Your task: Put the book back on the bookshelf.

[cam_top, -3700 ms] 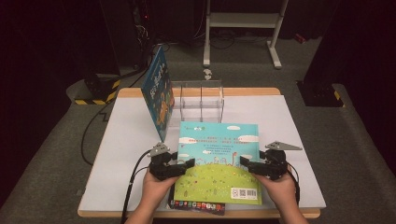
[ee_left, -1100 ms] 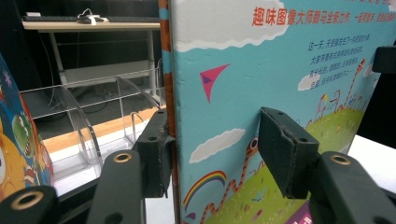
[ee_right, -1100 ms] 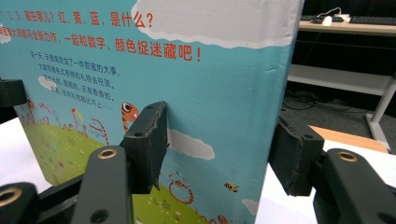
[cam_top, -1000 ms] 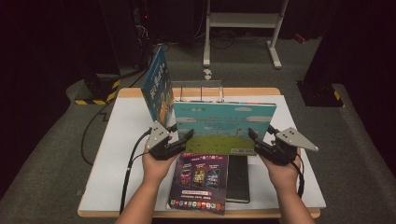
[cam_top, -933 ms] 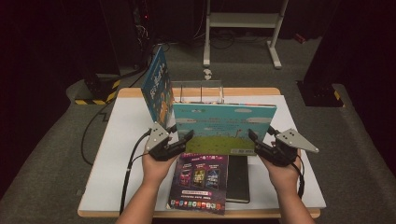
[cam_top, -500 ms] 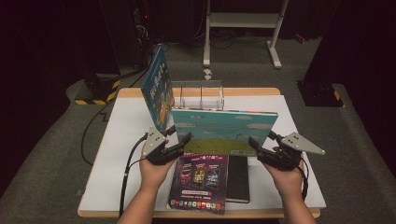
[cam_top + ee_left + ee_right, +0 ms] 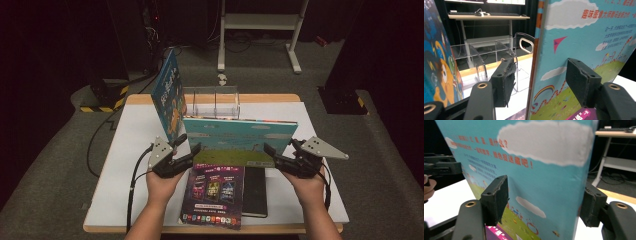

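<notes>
Standing at the far left of the white table, a blue picture book leans upright against the clear acrylic rack, whose dividers and oval handle hole also show in the left gripper view beyond the jaws. Just right of it and nearer the person, the left gripper sits at the left edge of a turquoise picture book that stands on its lower edge across the middle of the table, its cover with clouds and green grass facing the person. In the left gripper view the book's edge stands between the two black jaws – the right pad lies against or just off the cover, the left pad stands clear of the back with table showing between – so the jaws straddle the book loosely, having just been opening. In front of the standing book lie a purple book and, touching its right side, a black book, both flat on the table. At the right edge of the turquoise book is the right gripper; in the right gripper view its jaws flank the book – both pads near the cover and back, whether they press I cannot tell – and they have just been closing a little.
</notes>
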The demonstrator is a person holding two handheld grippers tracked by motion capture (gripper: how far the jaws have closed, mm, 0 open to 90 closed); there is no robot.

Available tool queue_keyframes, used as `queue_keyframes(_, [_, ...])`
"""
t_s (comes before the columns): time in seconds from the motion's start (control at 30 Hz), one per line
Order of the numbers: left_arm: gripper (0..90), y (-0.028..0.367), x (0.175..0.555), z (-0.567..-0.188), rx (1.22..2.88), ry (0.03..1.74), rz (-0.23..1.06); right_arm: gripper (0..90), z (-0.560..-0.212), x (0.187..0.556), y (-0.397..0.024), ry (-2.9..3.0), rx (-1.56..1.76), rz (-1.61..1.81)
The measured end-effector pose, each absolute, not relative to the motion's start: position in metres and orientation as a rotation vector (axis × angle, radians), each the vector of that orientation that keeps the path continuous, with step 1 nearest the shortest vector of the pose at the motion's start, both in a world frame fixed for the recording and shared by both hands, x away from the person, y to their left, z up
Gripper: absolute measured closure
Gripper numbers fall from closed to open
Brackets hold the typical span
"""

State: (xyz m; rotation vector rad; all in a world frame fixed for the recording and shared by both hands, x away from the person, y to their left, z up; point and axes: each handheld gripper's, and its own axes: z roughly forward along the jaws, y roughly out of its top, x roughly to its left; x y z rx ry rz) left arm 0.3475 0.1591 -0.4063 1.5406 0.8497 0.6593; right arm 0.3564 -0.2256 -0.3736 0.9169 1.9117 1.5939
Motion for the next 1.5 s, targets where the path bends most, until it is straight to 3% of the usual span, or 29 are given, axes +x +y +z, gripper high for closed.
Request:
queue_keyframes(0.27, [40.9, 0.162, 0.348, -0.407, 1.537, 0.862, 0.665, 37.6, -0.372, 0.356, -0.225, 1.911, 0.896, 1.618])
queue_keyframes(0.67, [42.1, 0.164, 0.351, -0.405, 1.522, 0.879, 0.684, 53.3, -0.373, 0.346, -0.235, 1.962, 0.812, 1.673])
queue_keyframes(0.77, [42.3, 0.168, 0.348, -0.406, 1.524, 0.886, 0.689, 58.8, -0.374, 0.344, -0.237, 1.981, 0.783, 1.699])
queue_keyframes(0.97, [42.5, 0.181, 0.335, -0.415, 1.529, 0.901, 0.694, 80.2, -0.371, 0.34, -0.236, 2.078, 0.657, 1.768])
queue_keyframes(1.5, [42.8, 0.22, 0.319, -0.446, 1.566, 0.996, 0.717, 81.2, -0.358, 0.341, -0.201, 2.019, 0.78, 1.703])
